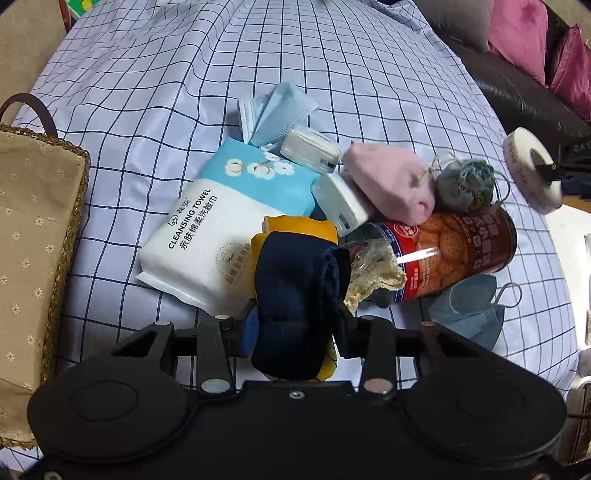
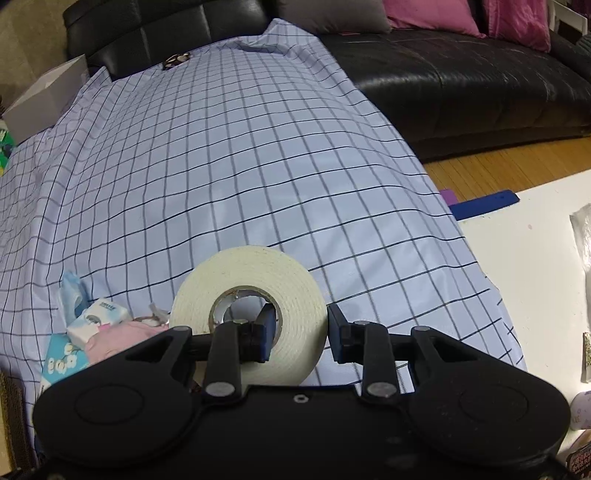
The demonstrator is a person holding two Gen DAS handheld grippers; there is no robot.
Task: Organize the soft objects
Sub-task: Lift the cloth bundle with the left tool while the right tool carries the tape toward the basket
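My left gripper [image 1: 295, 328] is shut on a rolled navy and yellow cloth [image 1: 299, 291], held above the checked sheet [image 1: 147, 110] just in front of the pile. The pile holds a cleansing towel pack [image 1: 207, 236], blue face masks [image 1: 273, 110], two small tissue packs [image 1: 341, 205], a pink pouch [image 1: 391, 181], a grey-blue sachet [image 1: 467, 181] and a biscuit can [image 1: 454, 247] lying on its side. My right gripper [image 2: 299, 332] is shut on a white tape roll [image 2: 251, 310], one finger through its core; it also shows in the left wrist view [image 1: 532, 170].
A lined wicker basket [image 1: 37, 258] stands at the left edge of the sheet. Another blue mask [image 1: 469, 314] lies right of the can. A black leather sofa [image 2: 461, 81] with pink cushions [image 2: 517, 22] runs behind. A white table [image 2: 535, 266] stands to the right.
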